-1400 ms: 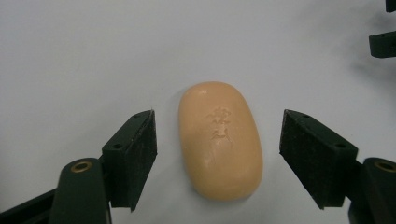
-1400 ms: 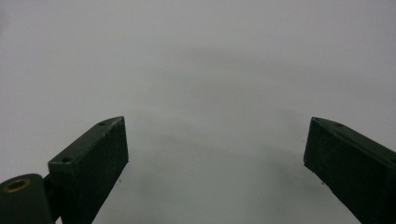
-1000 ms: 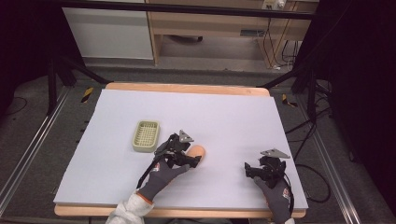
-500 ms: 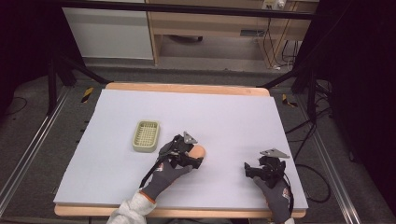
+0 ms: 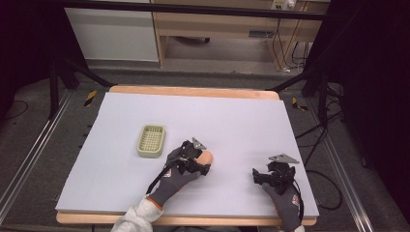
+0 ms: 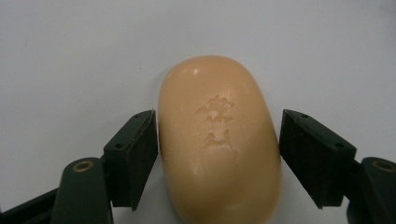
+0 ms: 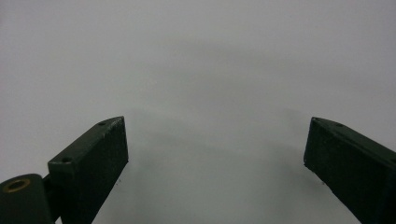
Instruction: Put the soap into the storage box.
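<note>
At the left of the white table [image 5: 241, 116] we see a pale green basket [image 5: 151, 141], lying well apart from the right gripper. Just right of it, the left gripper [image 6: 217, 154] straddles a peach soap bar [image 6: 219, 140] (stamped on top), its jaws flanking the bar's sides, touching or nearly so. Farther right, the right gripper [image 7: 215, 163] rests with jaws spread wide over bare table.

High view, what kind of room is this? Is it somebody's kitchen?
Probably not a kitchen. It looks like a lab or workshop set up for recording. The table has a plain white cover and stands inside a black metal frame, and loose cables hang by the wooden bench behind it.
</note>
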### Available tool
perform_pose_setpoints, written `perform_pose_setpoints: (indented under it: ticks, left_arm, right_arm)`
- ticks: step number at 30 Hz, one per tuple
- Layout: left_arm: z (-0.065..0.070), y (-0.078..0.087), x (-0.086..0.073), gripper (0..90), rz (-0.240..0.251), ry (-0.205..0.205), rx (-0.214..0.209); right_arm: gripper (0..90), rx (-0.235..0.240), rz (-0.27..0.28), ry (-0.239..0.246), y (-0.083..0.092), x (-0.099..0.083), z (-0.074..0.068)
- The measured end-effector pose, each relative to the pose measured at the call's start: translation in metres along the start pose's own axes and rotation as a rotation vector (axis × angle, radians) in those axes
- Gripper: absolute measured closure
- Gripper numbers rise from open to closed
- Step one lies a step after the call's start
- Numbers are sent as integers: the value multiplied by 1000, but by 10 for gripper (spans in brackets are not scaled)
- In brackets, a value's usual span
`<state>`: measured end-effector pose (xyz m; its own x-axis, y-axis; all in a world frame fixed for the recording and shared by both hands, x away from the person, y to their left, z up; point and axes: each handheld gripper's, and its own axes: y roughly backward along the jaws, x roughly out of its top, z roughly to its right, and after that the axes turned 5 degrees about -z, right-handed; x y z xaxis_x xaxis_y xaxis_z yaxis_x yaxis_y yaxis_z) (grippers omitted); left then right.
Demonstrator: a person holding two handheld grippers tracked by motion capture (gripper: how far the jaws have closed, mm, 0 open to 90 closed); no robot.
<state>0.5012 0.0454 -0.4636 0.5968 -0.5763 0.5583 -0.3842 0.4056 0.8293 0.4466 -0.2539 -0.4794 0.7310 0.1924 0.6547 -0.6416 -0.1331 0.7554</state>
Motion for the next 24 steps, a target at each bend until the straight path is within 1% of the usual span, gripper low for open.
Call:
perform_pose_setpoints:
  ticks: [9, 15, 24]
  left_arm:
    - [0, -6, 0, 282, -13, 15, -5]
    - [0, -7, 1, 287, -20, 7, 1]
    - [0, -7, 1, 299, -27, 10, 4]
  right_arm:
    - [67, 1, -3, 1, 0, 0, 0]
    - [67, 0, -4, 4, 0, 0, 0]
    - [67, 0, -7, 1, -1, 0, 0]
